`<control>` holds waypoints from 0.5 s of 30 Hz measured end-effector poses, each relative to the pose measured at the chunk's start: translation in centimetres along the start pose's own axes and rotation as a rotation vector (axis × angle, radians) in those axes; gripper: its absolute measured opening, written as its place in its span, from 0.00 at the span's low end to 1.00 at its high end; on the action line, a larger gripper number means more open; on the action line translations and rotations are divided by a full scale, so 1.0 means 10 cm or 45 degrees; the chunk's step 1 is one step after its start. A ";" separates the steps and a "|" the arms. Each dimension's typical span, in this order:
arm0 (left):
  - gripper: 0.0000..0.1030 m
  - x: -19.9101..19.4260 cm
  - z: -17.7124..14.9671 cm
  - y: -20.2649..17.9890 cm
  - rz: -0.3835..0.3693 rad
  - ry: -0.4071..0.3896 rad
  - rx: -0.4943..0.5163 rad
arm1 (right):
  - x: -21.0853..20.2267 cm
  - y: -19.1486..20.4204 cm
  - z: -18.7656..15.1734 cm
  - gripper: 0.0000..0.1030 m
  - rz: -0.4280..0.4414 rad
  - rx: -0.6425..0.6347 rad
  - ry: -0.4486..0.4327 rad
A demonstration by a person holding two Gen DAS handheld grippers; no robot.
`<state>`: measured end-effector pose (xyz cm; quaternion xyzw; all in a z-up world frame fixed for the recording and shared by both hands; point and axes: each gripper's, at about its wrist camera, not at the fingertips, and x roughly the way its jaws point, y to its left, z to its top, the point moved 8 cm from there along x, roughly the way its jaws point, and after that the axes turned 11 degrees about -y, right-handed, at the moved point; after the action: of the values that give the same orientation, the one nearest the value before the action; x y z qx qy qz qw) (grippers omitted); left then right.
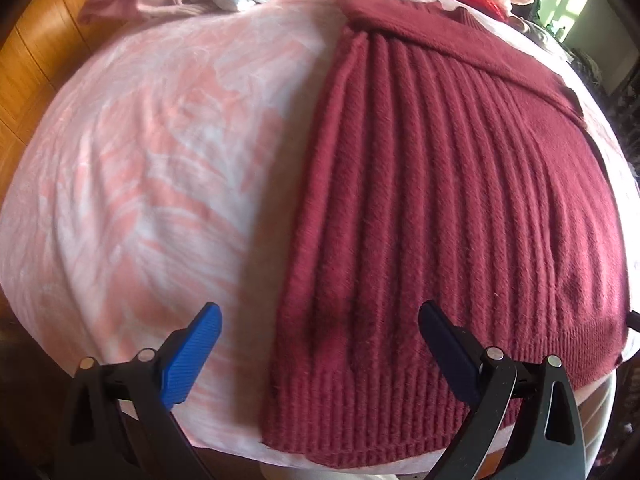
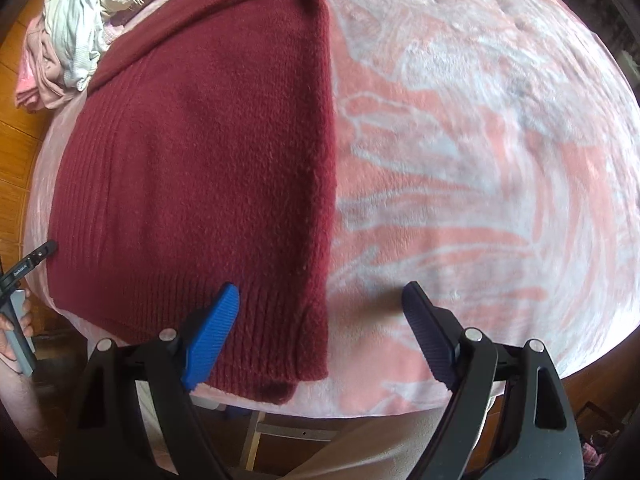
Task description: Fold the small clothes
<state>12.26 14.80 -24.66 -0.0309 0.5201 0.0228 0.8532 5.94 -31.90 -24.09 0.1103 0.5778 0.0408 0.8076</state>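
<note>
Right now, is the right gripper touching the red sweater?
Cannot tell. In the right wrist view the right gripper is open over the edge of the red sweater, gripping nothing, but no gap or contact shows plainly.

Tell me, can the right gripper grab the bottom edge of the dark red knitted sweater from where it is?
Probably yes. The right gripper hangs open right above the dark red knitted sweater, over its ribbed bottom edge at the folded side. Nothing lies between them on the pink and white blanket.

Bright daylight, soft shadows, slight blur, strong fisheye edge distortion.
</note>
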 end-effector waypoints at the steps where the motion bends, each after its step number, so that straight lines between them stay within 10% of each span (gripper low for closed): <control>1: 0.96 0.00 -0.03 0.00 0.007 0.004 0.001 | 0.00 0.00 -0.02 0.81 0.004 0.009 0.001; 7: 0.96 0.04 -0.22 0.03 -0.001 0.051 -0.016 | -0.01 0.05 -0.11 0.78 0.035 -0.003 -0.002; 15: 0.95 0.04 -0.36 0.07 -0.029 0.057 -0.056 | 0.00 0.20 -0.20 0.50 0.075 -0.061 0.007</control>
<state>9.19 15.19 -26.64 -0.0559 0.5382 0.0238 0.8406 4.18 -29.64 -24.26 0.1078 0.5753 0.0787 0.8070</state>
